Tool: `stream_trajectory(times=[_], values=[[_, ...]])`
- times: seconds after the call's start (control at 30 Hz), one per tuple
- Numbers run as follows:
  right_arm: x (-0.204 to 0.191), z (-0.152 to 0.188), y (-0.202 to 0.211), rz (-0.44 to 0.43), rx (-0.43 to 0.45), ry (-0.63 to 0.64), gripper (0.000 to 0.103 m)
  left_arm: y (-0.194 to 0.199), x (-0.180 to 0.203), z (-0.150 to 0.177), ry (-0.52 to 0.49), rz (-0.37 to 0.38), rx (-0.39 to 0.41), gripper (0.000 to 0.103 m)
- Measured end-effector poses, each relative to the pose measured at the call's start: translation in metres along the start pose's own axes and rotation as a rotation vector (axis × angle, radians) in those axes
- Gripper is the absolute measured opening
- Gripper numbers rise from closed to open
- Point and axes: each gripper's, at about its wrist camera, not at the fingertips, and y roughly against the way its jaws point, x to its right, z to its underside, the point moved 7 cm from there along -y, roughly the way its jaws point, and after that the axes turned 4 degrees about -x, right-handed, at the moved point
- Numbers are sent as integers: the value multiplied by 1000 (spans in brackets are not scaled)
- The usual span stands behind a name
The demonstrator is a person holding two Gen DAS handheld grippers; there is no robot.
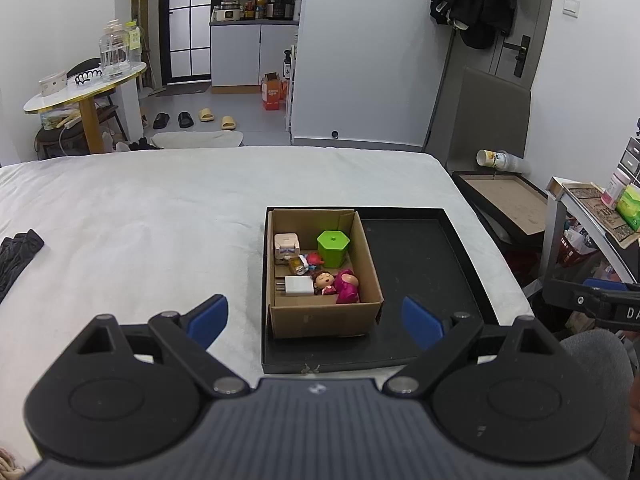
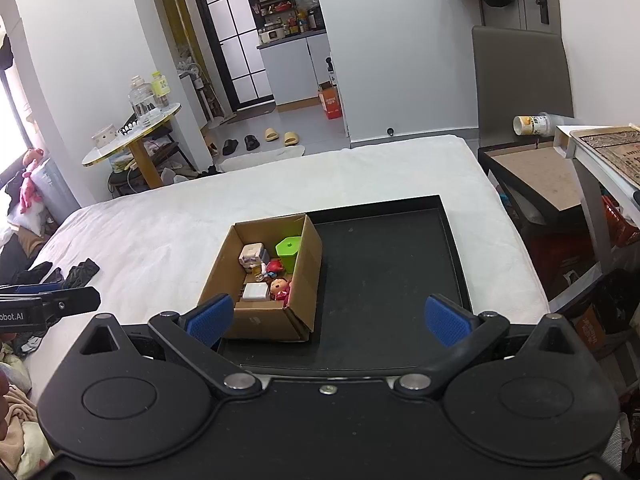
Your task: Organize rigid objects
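Note:
An open cardboard box (image 1: 324, 318) stands in the left part of a black tray (image 1: 416, 256) on a white bed. In the box lie a green hexagonal container (image 1: 333, 248), a white charger (image 1: 298, 286), a small white box (image 1: 286, 245), a doll head (image 1: 323, 280), a pink figure (image 1: 347, 287) and a red toy (image 1: 314, 259). My left gripper (image 1: 316, 322) is open and empty, just in front of the box. My right gripper (image 2: 326, 320) is open and empty above the tray's near edge; the box (image 2: 268, 320) and tray (image 2: 384, 264) lie ahead of it.
The white bed (image 1: 140, 220) stretches left, with dark cloth (image 1: 16, 256) at its left edge. A low dark side table (image 1: 508, 204) with a tipped cup (image 1: 494, 159) stands to the right, and a cluttered shelf (image 1: 592, 208) beyond it. A round table (image 1: 84, 84) stands far left.

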Motion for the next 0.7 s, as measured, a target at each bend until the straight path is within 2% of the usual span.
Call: stream_trajectory(times=[0.7], values=[[-4, 1, 0, -6, -4, -3, 103, 1, -5, 0, 7, 4, 2, 94]])
